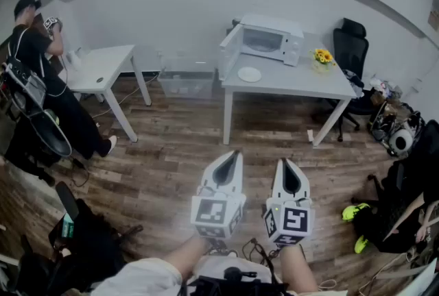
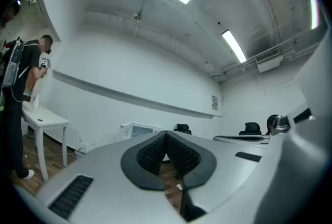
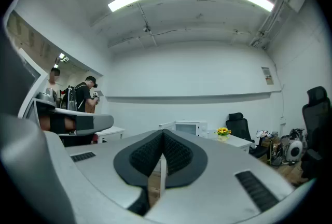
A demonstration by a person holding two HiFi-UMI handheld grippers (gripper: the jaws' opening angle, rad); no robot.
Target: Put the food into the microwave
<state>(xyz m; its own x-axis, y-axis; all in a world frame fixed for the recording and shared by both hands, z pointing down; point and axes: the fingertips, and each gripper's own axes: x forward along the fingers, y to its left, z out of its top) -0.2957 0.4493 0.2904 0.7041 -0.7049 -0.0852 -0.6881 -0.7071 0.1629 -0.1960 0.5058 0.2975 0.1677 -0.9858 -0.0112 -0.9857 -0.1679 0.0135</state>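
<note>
A wooden floor (image 1: pixel 171 151) fills most of the head view. At its far side stands a white tabletop (image 1: pixel 302 85), with a smaller table (image 1: pixel 103 68) to the left where a person (image 1: pixel 41 75) stands. A black chair (image 1: pixel 351 48) sits behind the tabletop's right end, and a second person at the right edge is cut off by the frame.

A clear bin (image 1: pixel 185 82) rests on the floor by the wall; its contents are hard to make out.

The microwave (image 1: pixel 271 41) stands at the tabletop's back with its door (image 1: pixel 231 51) swung open to the left. Its inside is too small to read.

The left claw (image 1: pixel 236 153) and right claw (image 1: pixel 285 162) are held level side by side, low in the view and well apart from the tabletop. Each has its jaws together on nothing.

The plate (image 1: pixel 250 74) lies just in front of the microwave, beyond both claws. Whether it carries food cannot be told. Yellow flowers (image 1: pixel 322 56) stand right of the microwave.
</note>
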